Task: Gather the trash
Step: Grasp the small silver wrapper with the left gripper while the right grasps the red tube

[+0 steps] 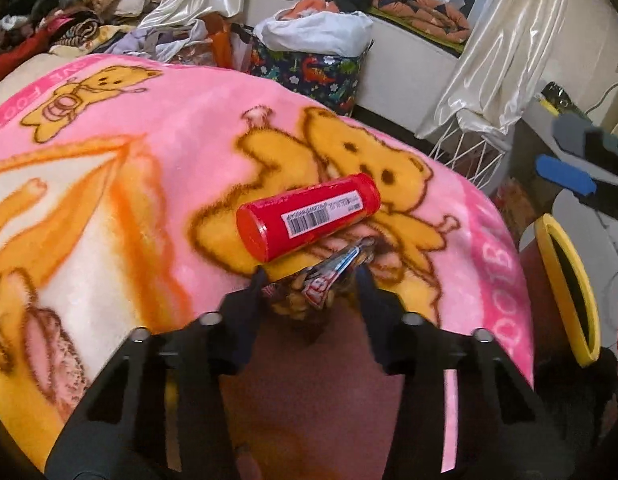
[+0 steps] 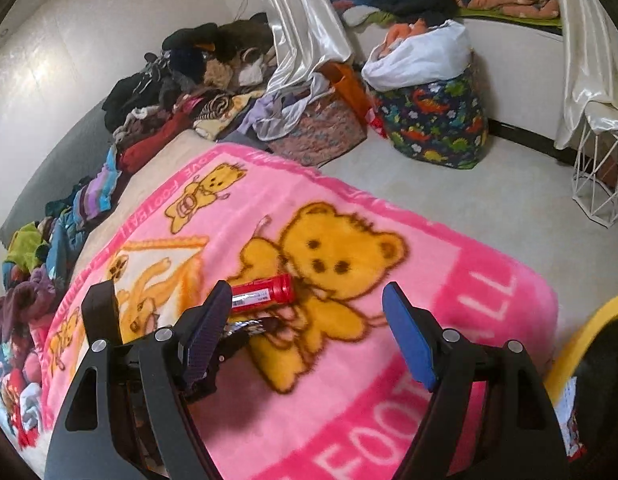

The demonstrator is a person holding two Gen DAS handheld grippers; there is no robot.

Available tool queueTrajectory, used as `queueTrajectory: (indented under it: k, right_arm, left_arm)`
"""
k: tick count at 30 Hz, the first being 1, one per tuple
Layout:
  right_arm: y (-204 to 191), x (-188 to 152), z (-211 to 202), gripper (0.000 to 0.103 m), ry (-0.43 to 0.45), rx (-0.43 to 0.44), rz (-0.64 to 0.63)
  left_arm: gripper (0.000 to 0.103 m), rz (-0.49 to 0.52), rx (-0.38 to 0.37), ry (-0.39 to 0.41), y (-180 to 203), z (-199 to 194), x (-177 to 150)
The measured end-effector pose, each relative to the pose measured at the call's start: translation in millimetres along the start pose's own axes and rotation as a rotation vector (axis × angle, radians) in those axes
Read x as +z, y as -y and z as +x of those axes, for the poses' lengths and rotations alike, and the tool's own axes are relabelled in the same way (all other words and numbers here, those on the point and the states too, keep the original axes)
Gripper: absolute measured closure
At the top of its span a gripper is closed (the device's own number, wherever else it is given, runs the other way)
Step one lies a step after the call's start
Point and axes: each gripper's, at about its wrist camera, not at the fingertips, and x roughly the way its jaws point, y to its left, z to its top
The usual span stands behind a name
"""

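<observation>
A red cylindrical can (image 1: 309, 216) with a barcode label lies on its side on the pink bear blanket (image 1: 149, 152). It also shows in the right wrist view (image 2: 265, 293). Just in front of it lies a crumpled shiny snack wrapper (image 1: 321, 280). My left gripper (image 1: 313, 282) has closed its fingers on the wrapper. My right gripper (image 2: 309, 328) is open and empty, hovering above the blanket to the right of the left gripper. The wrapper (image 2: 245, 326) is partly hidden behind the right gripper's left finger.
A yellow-rimmed bin (image 1: 569, 288) stands at the bed's right edge, and its rim (image 2: 581, 340) also shows in the right wrist view. A dinosaur-print hamper (image 2: 433, 120), a white wire basket (image 2: 597, 184) and piles of clothes (image 2: 169, 92) surround the bed.
</observation>
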Motion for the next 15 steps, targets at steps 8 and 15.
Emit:
queueTrajectory:
  k: [8, 15]
  right_arm:
    - [-18.3, 0.6, 63.1, 0.028, -0.126, 0.023, 0.071]
    - [-13.8, -7.7, 114.6, 0.028, -0.221, 0.034, 0.250]
  left_arm:
    - [0.089, 0.032, -0.025, 0.013, 11.2, -13.6, -14.9]
    - [0.094, 0.053, -0.031, 0.049, 24.8, -43.2, -43.4]
